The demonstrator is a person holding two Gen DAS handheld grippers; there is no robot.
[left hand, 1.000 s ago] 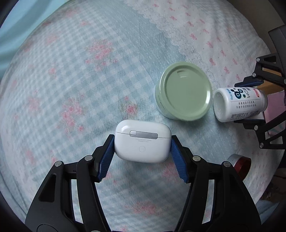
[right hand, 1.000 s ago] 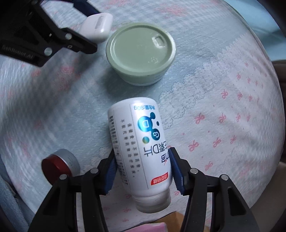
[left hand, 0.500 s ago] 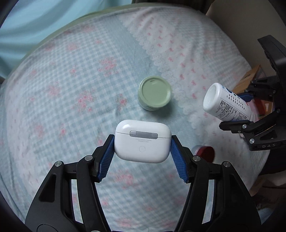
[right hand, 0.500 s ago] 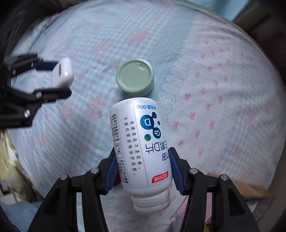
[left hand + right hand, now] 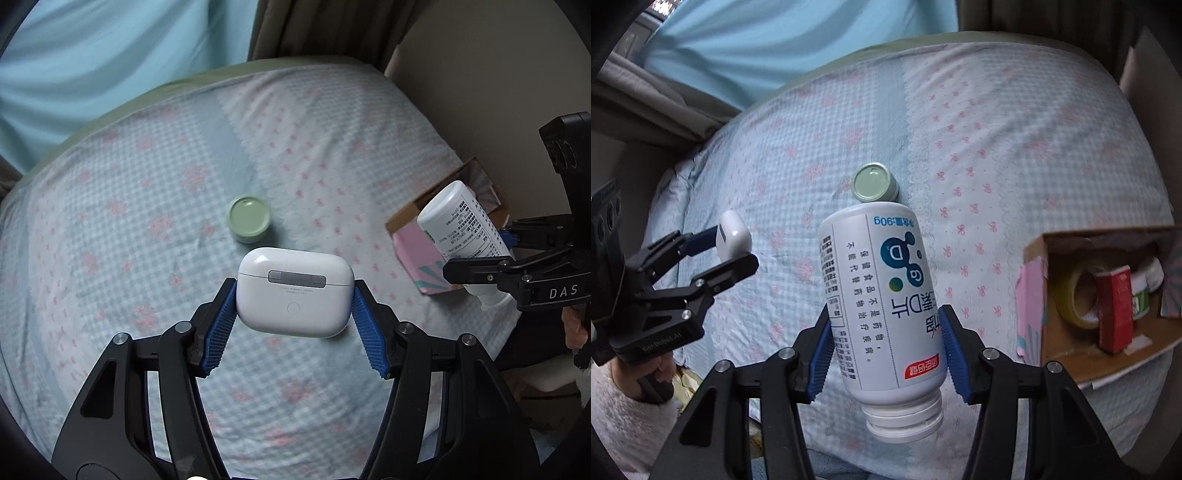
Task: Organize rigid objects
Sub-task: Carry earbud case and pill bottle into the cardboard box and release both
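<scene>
Between right claw (image 5: 886, 350) pads, bottle (image 5: 881, 295) points cap-backward.

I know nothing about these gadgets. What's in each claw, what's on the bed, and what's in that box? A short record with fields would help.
Left claw: shut on white earbud case, held above the bed
Right claw: shut on white supplement bottle, cap end toward the camera
On the bedspread: green-lidded jar, standing alone
Cardboard box: open, at the bed's edge
Box contents: tape roll, red carton, small containers behind, partly hidden
</scene>
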